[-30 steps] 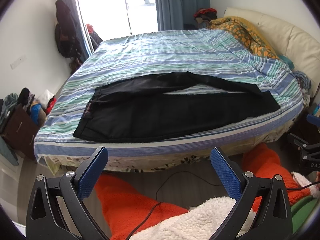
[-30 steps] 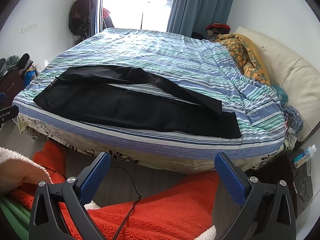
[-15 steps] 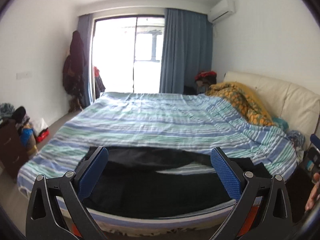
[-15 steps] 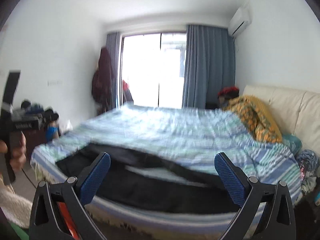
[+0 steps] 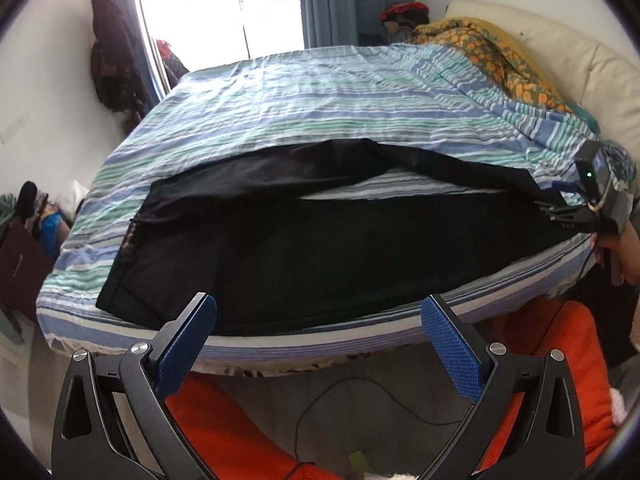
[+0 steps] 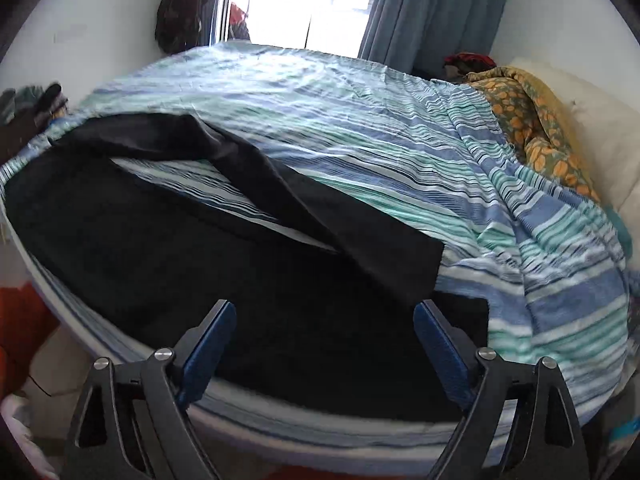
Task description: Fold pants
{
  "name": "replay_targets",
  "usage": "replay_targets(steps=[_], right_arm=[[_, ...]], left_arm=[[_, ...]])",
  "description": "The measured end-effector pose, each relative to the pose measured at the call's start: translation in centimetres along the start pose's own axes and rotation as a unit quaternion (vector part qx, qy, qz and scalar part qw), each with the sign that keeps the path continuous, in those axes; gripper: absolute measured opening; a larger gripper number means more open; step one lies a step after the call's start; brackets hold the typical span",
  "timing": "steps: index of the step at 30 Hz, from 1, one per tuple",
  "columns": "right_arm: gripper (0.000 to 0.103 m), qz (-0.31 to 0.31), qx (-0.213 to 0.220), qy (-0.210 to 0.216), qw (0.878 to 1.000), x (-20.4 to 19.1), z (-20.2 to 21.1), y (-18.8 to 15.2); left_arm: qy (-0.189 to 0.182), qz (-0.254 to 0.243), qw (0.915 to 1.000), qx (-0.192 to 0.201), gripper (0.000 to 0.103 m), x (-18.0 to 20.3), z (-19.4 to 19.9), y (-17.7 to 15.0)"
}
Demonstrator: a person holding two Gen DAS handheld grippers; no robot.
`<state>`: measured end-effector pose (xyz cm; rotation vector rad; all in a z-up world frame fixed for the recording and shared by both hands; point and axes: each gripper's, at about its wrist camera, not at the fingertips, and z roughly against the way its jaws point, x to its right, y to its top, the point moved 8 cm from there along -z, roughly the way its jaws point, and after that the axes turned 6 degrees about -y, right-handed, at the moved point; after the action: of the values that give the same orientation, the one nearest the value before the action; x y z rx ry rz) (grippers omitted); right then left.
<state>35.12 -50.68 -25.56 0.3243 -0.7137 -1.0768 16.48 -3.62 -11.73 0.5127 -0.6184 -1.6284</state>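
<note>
Right wrist view shows one pair of black cloth pants (image 6: 208, 264) lying flat along the near edge of the blue-and-green striped bed cover (image 6: 360, 128), long axis left to right, waistband at the left, two legs spread apart toward the right. The right gripper (image 6: 324, 340) hangs just before the leg hems; its jaws have just been closing, yet stand apart around nothing. The left gripper (image 5: 320, 344), wide and empty, faces the waist half.

Layout: pants (image 5: 320, 248) across near edge of bed (image 5: 320, 92).
Waistband at left, legs run right; far leg angled away, sheet showing between legs. Crumpled blanket (image 5: 492, 48) at right, against headboard (image 5: 580, 52). Curtain (image 5: 352, 0) behind bed.
</note>
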Motion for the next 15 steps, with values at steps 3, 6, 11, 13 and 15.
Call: replay_targets(steps=[3, 6, 11, 13, 15], right_arm=[[0.066, 0.07, -0.028, -0.008, 0.997, 0.2, -5.0, 0.0], [0.037, 0.116, -0.048, -0.007, 0.992, 0.0, -8.1, 0.4], [0.004, 0.072, -0.063, 0.045, 0.994, 4.9, -5.2, 6.4], [0.004, 0.033, -0.066, 0.057, 0.996, 9.2, -4.4, 11.2], [0.005, -0.013, -0.073, 0.063, 0.995, 13.0, -5.5, 16.1]], left_arm=[[-0.001, 0.001, 0.9999, -0.014, 0.102, 0.6, -1.4, 0.4], [0.0, -0.004, 0.9992, -0.04, 0.102, 1.1, -3.3, 0.1], [0.01, -0.005, 0.9975, -0.07, 0.102, 0.8, -5.4, 0.0], [0.008, 0.003, 0.9973, -0.073, 0.102, 0.7, -6.2, 0.3], [-0.002, 0.016, 0.9968, -0.079, 0.102, 0.9, -7.2, 0.7]])
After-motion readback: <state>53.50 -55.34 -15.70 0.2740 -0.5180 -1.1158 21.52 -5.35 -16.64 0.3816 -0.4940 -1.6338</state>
